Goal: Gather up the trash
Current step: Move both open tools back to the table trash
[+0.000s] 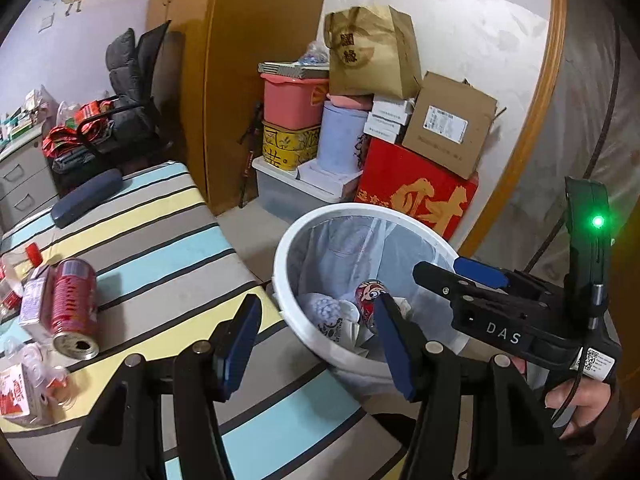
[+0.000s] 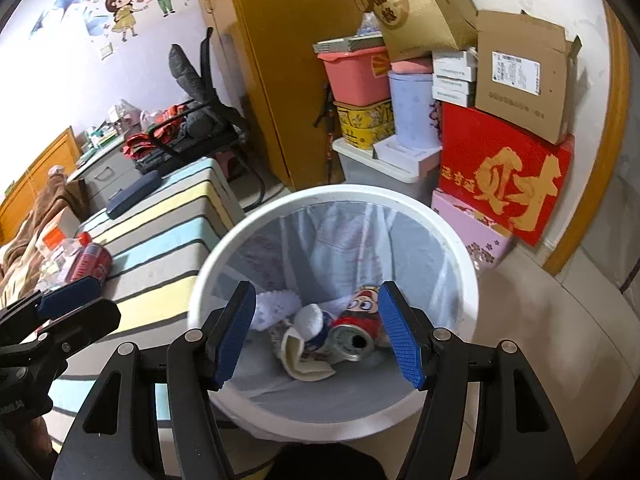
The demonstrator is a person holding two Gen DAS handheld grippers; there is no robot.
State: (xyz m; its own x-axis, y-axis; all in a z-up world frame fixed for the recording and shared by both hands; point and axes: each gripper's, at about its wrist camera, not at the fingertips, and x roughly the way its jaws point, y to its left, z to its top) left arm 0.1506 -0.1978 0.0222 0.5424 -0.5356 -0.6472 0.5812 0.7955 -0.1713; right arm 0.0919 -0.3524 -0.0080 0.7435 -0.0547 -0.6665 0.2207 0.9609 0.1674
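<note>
A white trash bin (image 2: pixel 440 216) with a clear liner stands on the floor beside the striped bed (image 1: pixel 168 240). Inside lie a red cartoon can (image 2: pixel 356 320), crumpled paper and white scraps (image 2: pixel 280 304). My right gripper (image 2: pixel 318 332) is open and empty, right above the bin's opening. My left gripper (image 1: pixel 316 344) is open and empty, over the bed's edge next to the bin (image 1: pixel 304 224). On the bed to the left lie a red can (image 1: pixel 74 304), a small carton (image 1: pixel 34 300) and plastic bottles (image 1: pixel 12 280). The right gripper also shows in the left wrist view (image 1: pixel 460 272).
Stacked boxes, a red gift box (image 2: pixel 504 172) and storage bins (image 2: pixel 356 76) stand against the wall behind the bin. A wooden wardrobe (image 2: pixel 280 60) is beyond the bed. A chair with clothes (image 1: pixel 132 92) and a dark case (image 1: pixel 86 198) sit at the bed's far end.
</note>
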